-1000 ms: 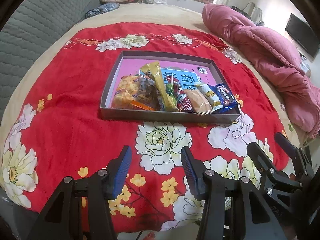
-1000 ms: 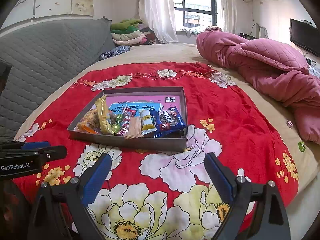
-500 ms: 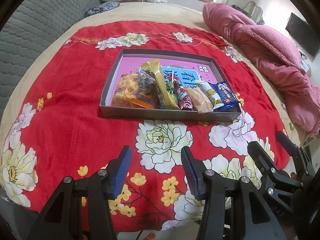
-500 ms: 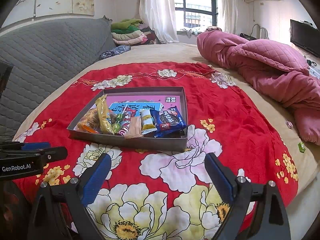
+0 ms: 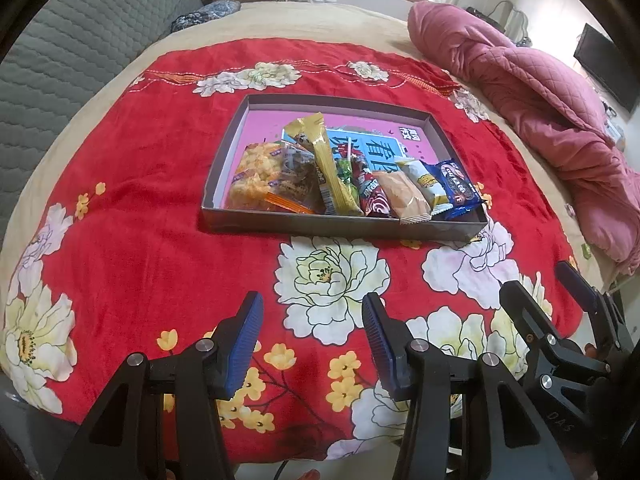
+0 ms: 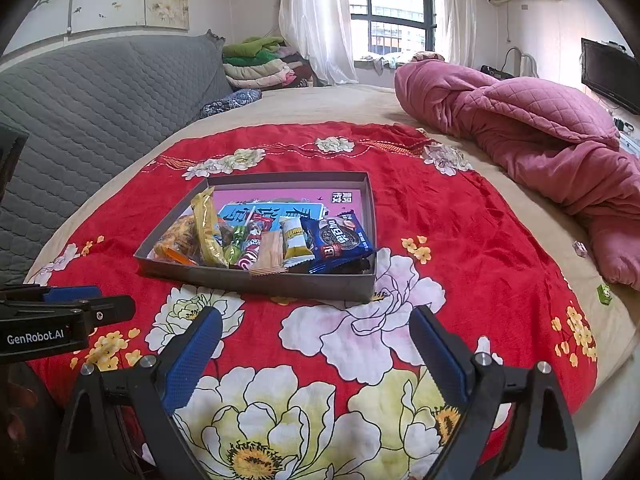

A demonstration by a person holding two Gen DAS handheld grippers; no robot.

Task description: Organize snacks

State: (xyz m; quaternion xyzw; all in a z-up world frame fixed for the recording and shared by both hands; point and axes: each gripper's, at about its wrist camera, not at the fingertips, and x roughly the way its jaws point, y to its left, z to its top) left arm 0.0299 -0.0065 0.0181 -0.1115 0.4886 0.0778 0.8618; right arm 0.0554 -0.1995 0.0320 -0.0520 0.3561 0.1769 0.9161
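Two grippers hover low over the near end of the red cloth (image 5: 132, 208), both short of the box (image 5: 340, 226) and touching nothing. Left gripper (image 5: 312, 340): jaws apart, blue pads facing each other across a gap, nothing between them; it sits in front of the box's near wall, roughly centred on it. Right gripper (image 6: 316, 354): jaws set wider apart, also empty, in front of the box's near right corner. In the left wrist view the right gripper shows at the lower right edge (image 5: 560, 304).

Box: shallow, grey walls, pink printed floor, lying flat on the red cloth, which is spread over the bed (image 6: 340, 100).

Snacks lie in a row against the box's near wall. From the box's left side to its right:
- orange bag (image 5: 256, 176) of puffed pieces, at the left wall
- clear pack (image 5: 296, 176) overlapping the orange bag's right edge
- yellow stick pack (image 5: 330, 164), long, its far end reaching toward the box's middle
- green candy (image 5: 347, 174), partly under the yellow stick pack
- red pack (image 5: 374, 194)
- tan pack (image 5: 404, 198), its near end resting over the near wall's rim
- white-yellow pack (image 5: 424, 180)
- blue cookie pack (image 6: 338, 238), nearest the box's right wall

Far half of the box holds only the printed floor.

Right of the box, beyond the cloth's edge: pink quilt (image 6: 540, 128), bunched up on the bed. Behind the box's left side: grey headboard (image 6: 100, 96).
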